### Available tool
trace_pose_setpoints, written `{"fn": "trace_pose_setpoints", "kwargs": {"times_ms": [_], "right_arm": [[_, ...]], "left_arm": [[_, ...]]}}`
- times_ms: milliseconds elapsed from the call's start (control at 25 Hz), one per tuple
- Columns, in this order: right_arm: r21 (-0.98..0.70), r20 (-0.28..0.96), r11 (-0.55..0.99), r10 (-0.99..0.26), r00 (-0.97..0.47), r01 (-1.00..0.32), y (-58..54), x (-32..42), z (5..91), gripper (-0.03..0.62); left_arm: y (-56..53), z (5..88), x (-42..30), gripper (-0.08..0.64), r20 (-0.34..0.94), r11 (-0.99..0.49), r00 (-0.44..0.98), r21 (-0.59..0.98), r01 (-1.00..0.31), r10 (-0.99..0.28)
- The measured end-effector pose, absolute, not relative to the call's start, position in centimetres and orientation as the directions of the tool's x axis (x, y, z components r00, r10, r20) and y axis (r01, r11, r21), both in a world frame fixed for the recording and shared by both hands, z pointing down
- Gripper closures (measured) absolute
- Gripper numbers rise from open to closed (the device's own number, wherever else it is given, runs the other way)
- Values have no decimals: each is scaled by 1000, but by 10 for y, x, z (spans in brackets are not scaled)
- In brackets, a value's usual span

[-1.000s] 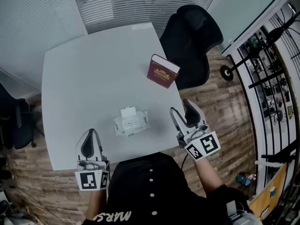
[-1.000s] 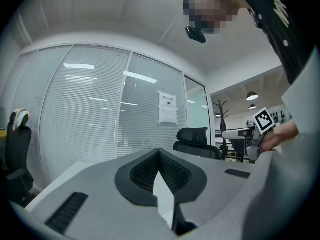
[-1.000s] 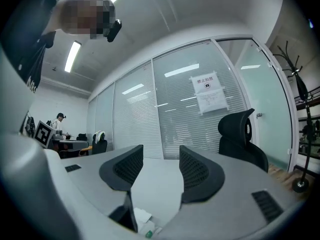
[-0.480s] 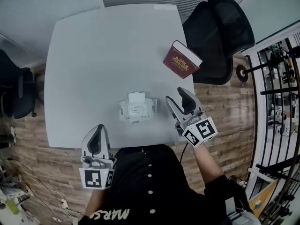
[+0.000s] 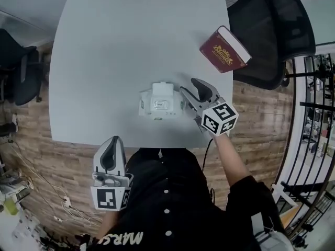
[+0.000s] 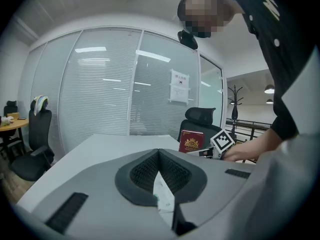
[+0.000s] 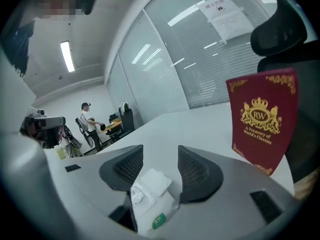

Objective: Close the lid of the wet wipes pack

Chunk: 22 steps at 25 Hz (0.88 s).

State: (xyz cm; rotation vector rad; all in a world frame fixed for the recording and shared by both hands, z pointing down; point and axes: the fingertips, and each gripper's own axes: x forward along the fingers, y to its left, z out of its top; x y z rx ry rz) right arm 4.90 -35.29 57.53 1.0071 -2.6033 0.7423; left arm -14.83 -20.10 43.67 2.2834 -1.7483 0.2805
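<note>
The wet wipes pack (image 5: 161, 103) lies flat on the white table (image 5: 104, 46), a little below the middle of the head view and near the table's lower edge. Its long axis runs left to right in that frame. It is a soft white pouch with a stiff white flip lid (image 5: 162, 91) that stands open, swung up toward the top of the frame, so the oval opening below it is bare. A small green mark shows on its wrapper in the right gripper view. The right gripper (image 5: 192, 90) sits just beside the pack's right end, its fingers spread wide. In its own view the pack (image 7: 150, 204) shows between them, untouched by either pad. The left gripper (image 5: 110, 156) hangs below the table's lower edge at the lower left, well apart from the pack, with its fingers closed tip to tip on nothing. A dark red book (image 5: 225, 50) stands near the table's upper right corner. A black office chair (image 5: 277, 30) sits just past that corner.
</note>
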Motion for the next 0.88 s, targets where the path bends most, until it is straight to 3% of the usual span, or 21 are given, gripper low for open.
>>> {"fn": "trace_pose_setpoints", "kwargs": {"times_ms": [360,480,880], "right_arm": [[-484,539,599,-370,-757,-638,-356,28,656,368],[-516,585,604,-268,-765,-607,-352,19,676,407],[-545,692,630,-33,-721,-553,-342,5,711,419]], "left_arm": [[-178,462,-156,554,390,-184,202,85,-979,-898],[-174,466,-155,554,402,-173,193,85,-981,-895],[-168,475,-156,554,422,-157,180,89,-984,-889]]}}
